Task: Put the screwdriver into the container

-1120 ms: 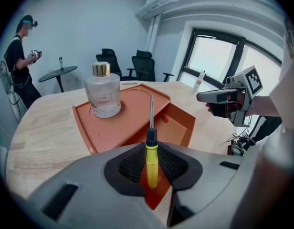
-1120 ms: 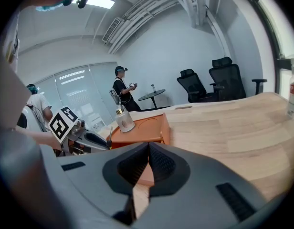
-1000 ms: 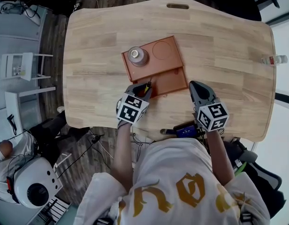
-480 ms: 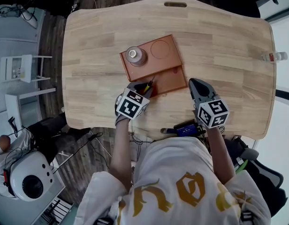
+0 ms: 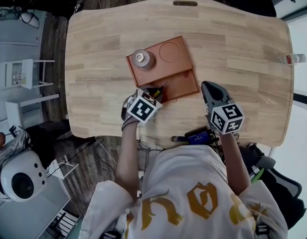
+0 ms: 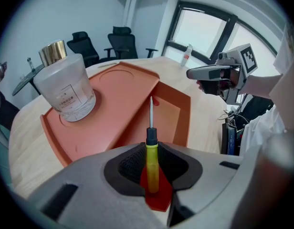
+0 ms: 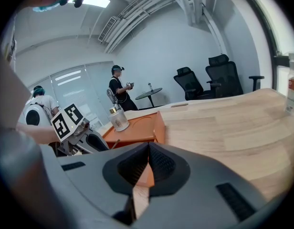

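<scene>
A screwdriver [image 6: 152, 163] with a yellow handle and a thin steel shaft is clamped between the jaws of my left gripper [image 6: 152, 149]. Its tip hangs over the sunken near compartment of the orange-brown tray container [image 6: 172, 113]. In the head view the left gripper [image 5: 154, 91] sits at the tray's [image 5: 183, 59] near left corner, with the screwdriver [image 5: 162, 88] poking over its rim. A glass bottle [image 5: 142, 59] with a gold cap stands on the tray's raised part. My right gripper [image 5: 209, 89] rests shut and empty just right of the tray; its jaw tips [image 7: 148, 147] meet.
A small clear bottle [image 5: 291, 59] stands at the table's right edge. A blue device [image 5: 197, 137] lies at the near edge by my body. The table's far edge has a handle slot [image 5: 186, 3]. Office chairs and a standing person [image 7: 119, 92] are beyond the table.
My left gripper has rolled and tipped while staying at the tray's near corner, swinging the screwdriver a little. The right gripper has kept still.
</scene>
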Motion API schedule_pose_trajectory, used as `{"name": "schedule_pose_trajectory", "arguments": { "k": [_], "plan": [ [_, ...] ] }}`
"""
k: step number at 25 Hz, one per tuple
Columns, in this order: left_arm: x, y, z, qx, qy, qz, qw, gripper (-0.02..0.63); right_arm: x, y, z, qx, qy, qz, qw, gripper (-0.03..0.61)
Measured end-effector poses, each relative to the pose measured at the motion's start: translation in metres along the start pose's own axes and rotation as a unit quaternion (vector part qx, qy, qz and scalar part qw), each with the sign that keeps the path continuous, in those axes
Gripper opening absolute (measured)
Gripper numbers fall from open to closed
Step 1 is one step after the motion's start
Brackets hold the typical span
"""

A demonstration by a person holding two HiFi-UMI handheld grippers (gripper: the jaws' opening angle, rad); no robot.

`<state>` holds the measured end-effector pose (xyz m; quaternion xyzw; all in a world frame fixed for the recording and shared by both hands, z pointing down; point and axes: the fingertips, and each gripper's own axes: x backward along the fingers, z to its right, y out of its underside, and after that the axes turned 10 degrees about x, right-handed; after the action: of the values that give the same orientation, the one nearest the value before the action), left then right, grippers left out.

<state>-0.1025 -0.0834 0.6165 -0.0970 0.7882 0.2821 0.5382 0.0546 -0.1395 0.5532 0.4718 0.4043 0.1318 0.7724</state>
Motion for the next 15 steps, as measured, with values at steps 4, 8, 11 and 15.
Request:
{"name": "schedule_pose_trajectory", "arguments": {
  "k": [4,8,11,15],
  "plan": [
    [-0.004,0.001,0.0,-0.004,0.001,-0.017,0.9999,0.08,-0.002,0.001,0.0,0.001,0.001,-0.002,1.0,0.011],
    [-0.007,0.003,0.002,-0.018,0.004,-0.029,0.9994,0.08,-0.003,0.005,0.0,0.005,0.001,-0.008,1.0,0.011],
    [-0.009,0.003,0.004,-0.024,0.007,-0.044,0.9987,0.08,-0.003,0.007,0.0,0.004,0.001,-0.01,1.0,0.011],
    [-0.012,0.005,0.001,-0.016,0.006,-0.07,0.9974,0.08,-0.005,0.01,0.0,0.005,0.0,-0.013,1.0,0.011]
  ]
}}
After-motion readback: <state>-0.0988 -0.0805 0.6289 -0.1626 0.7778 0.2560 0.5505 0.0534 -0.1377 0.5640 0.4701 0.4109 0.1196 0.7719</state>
